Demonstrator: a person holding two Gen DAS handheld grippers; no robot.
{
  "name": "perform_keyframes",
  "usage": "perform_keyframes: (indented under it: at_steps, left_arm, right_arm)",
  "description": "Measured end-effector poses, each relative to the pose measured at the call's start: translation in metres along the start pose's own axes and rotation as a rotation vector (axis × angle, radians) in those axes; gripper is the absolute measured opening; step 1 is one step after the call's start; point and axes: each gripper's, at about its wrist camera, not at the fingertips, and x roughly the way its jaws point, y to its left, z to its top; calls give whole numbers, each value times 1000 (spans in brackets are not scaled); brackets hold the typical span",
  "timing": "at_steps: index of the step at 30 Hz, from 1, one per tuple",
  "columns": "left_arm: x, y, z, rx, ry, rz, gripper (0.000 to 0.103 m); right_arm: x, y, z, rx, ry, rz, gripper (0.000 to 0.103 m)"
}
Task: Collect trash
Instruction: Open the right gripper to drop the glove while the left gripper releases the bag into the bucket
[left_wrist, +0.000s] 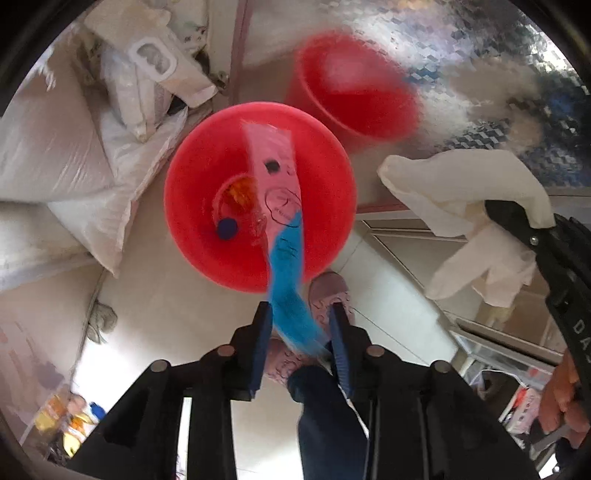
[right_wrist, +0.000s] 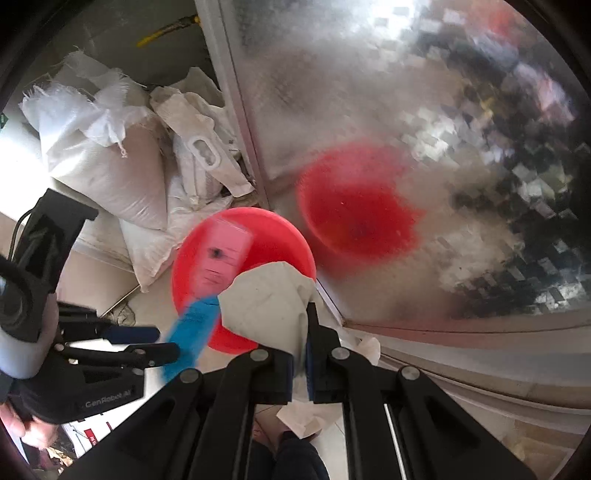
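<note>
A red bucket (left_wrist: 207, 236) stands on the floor right under both grippers; an orange scrap and a blue cap lie at its bottom. In the left wrist view a long pink-and-blue wrapper (left_wrist: 284, 258), blurred, hangs down into the bucket. Its blue end lies loose between the parted fingers of my left gripper (left_wrist: 301, 310), which is open. My right gripper (right_wrist: 304, 332) is shut on a crumpled white tissue (right_wrist: 266, 302) above the bucket's (right_wrist: 273, 236) near rim. The left wrist view shows that gripper (left_wrist: 509, 218) and its tissue (left_wrist: 461, 206) at the right.
A shiny patterned metal panel (right_wrist: 406, 110) rises just behind the bucket and mirrors it in red. White woven sacks (right_wrist: 110, 166) pile up on the left. A person's shoe (left_wrist: 328, 291) and dark trouser leg stand near the bucket. More tissue (right_wrist: 303, 417) lies on the floor below.
</note>
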Motion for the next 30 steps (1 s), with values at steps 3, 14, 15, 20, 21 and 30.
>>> perform_keyframes:
  at_steps: [3,14,15,20,21,30]
  left_arm:
    - [-2,-1,5,13,3,-7,30]
    - [-25,23,2,-89,-60,7,44]
    - [-26,28,1,-98,-65,8,47]
    - [-32,46,-5,-153,-93,13,66]
    - [-33,50,-6,-161,-95,13,69]
    - [-40,67,-14,-192,-130,83,77]
  right_arm:
    - [-2,-1,0,-4,2,-1,5]
    - [-11,10,12,-76,-5,45,5]
    - [-8,13,13,-86,1,51,5]
    - [4,26,17,-138,40,85,5]
    - [7,29,18,-149,60,98,5]
    - [24,46,21,-248,89,90,5]
